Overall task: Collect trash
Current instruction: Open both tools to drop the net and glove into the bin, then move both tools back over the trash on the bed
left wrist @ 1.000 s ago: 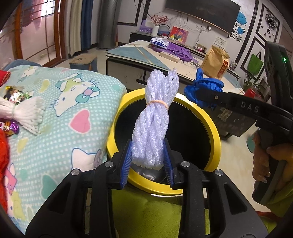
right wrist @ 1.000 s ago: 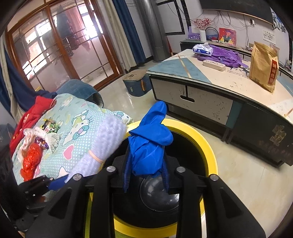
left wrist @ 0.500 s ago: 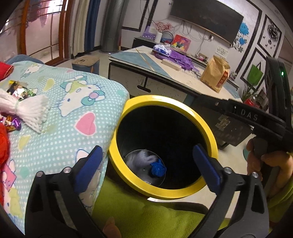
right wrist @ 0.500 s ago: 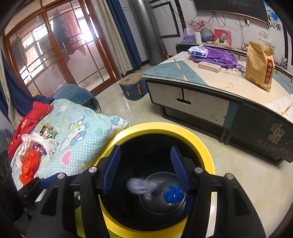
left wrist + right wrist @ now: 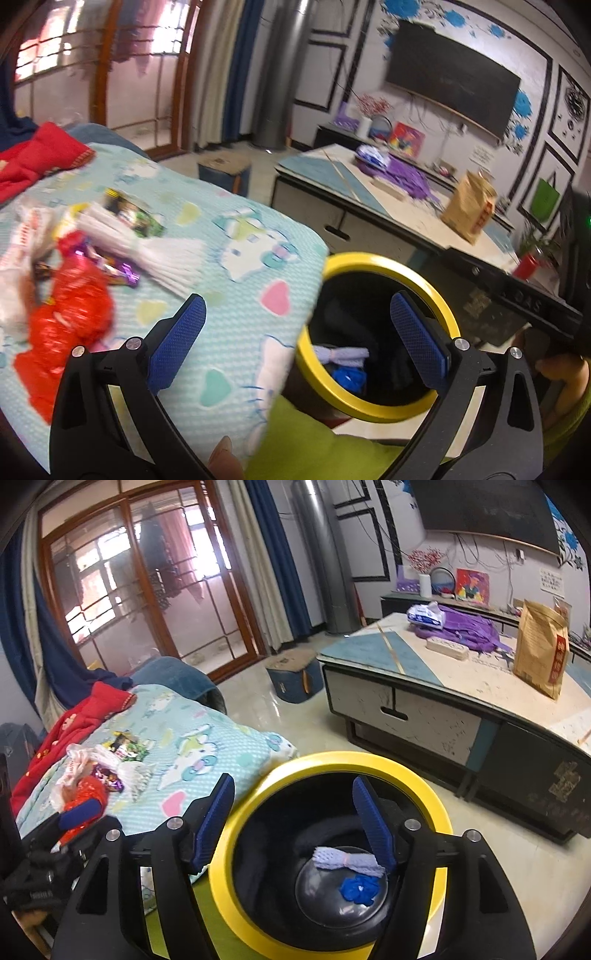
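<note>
My left gripper gapes wide and empty over the cartoon-cat blanket edge; my right gripper hangs wide open above the yellow-rimmed bin. Down inside lie the white foam net and blue glove. On the blanket: red plastic bag, another foam net, candy wrappers.

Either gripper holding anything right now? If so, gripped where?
Nothing held. Left gripper and right gripper are both open and empty. The foam net and blue glove lie at the bottom of the bin.
</note>
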`<state>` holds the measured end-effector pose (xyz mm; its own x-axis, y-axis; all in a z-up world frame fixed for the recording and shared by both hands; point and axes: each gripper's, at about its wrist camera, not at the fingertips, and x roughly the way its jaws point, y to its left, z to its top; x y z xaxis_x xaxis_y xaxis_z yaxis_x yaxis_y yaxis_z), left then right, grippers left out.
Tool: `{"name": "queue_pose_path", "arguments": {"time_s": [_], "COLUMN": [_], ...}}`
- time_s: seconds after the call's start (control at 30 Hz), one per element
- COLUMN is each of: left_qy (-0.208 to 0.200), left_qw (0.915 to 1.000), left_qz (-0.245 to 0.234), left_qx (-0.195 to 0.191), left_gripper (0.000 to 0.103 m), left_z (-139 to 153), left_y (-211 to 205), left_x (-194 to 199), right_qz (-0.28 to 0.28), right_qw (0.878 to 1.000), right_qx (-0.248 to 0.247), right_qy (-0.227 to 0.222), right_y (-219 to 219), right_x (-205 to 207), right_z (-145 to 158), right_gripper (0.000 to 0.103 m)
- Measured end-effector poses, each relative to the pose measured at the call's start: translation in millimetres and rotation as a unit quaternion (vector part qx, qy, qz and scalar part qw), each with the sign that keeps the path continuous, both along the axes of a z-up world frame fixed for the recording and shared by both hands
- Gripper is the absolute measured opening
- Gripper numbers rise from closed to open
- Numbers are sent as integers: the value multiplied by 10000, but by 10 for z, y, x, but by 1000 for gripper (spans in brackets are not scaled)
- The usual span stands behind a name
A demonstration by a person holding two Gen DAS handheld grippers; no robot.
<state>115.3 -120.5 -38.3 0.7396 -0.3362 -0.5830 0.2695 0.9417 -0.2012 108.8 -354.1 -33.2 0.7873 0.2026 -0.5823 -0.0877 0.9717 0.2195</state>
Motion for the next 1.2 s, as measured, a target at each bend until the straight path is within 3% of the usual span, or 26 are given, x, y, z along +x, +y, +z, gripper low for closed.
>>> {"name": "queue_pose_path", "arguments": {"time_s": [0.23,0.57,1.2], "left_qy": [-289,-595,-799], "left_qw": [9985,9930,9772], "left_qz": [471,1013,1946], "left_qx": [16,-121,-300], "left_gripper": [92,92,92], "left_z": [177,369,472], "left_y": [297,680,1365], "left_x": [-57,-149,-289], "right_qz": [341,1082,2113], "right_qw": [9992,9919,9745], "right_qx": [94,-141,-332], "right_qy": [-179,-652,-678], "right_y": [252,798,1596], "right_x": [-100,-284,-380], "right_z": [98,283,358], "right_gripper": [65,67,67]}}
